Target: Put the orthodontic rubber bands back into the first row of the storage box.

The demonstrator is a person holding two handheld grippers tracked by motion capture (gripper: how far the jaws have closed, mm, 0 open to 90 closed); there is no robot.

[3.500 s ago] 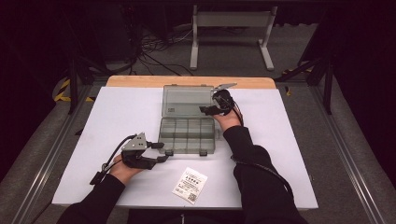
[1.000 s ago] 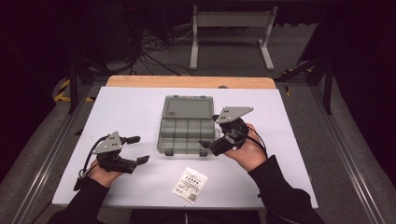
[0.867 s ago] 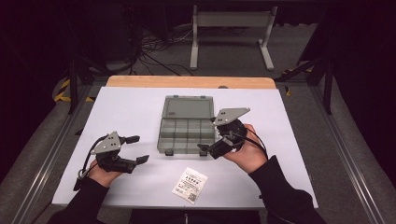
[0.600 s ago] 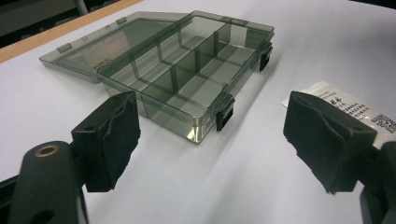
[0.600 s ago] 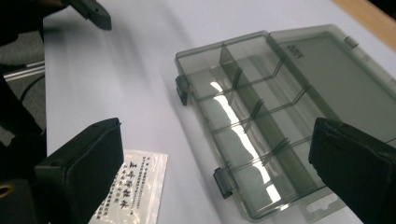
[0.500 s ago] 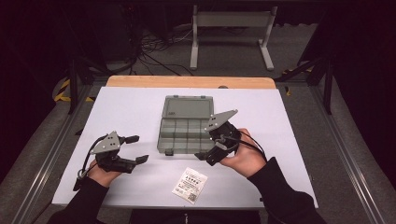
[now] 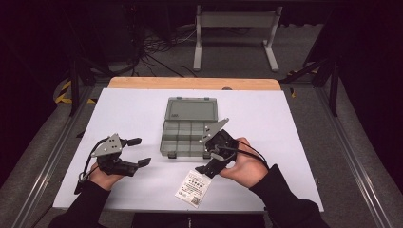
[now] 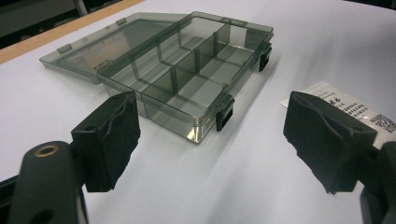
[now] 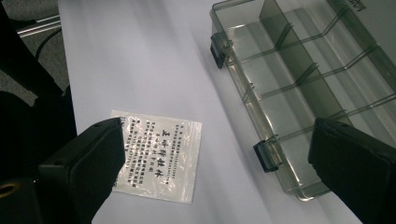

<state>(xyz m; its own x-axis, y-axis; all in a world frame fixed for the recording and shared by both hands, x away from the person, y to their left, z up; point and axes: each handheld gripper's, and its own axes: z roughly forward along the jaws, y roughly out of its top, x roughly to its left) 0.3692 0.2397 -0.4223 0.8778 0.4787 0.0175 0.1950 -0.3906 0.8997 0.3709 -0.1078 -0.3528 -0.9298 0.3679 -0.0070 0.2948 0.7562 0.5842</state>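
A smoky clear compartment box (image 7: 184, 137) lies in the middle of the white table, its lid (image 7: 191, 109) laid flat behind it; its several compartments (image 8: 187, 79) look empty. A small clear bag with a printed label (image 7: 192, 188) lies flat near the front edge. My right gripper (image 7: 205, 162) hovers open over the box's front right corner and the bag, tilted down and to the left. In the right gripper view the bag (image 9: 156, 156) and the box (image 9: 308, 79) lie beneath the right gripper (image 9: 219, 154). My left gripper (image 7: 140, 152) stands open left of the box, holding nothing.
The white table top (image 7: 285, 128) has bare room on both sides of the box. A wooden strip (image 7: 190, 83) runs along its far edge. Beyond it stand a metal stand (image 7: 235, 33) and cables on the floor.
My right gripper has moved from the box's right side down and left, toward the front corner and the bag. The left gripper has kept still.
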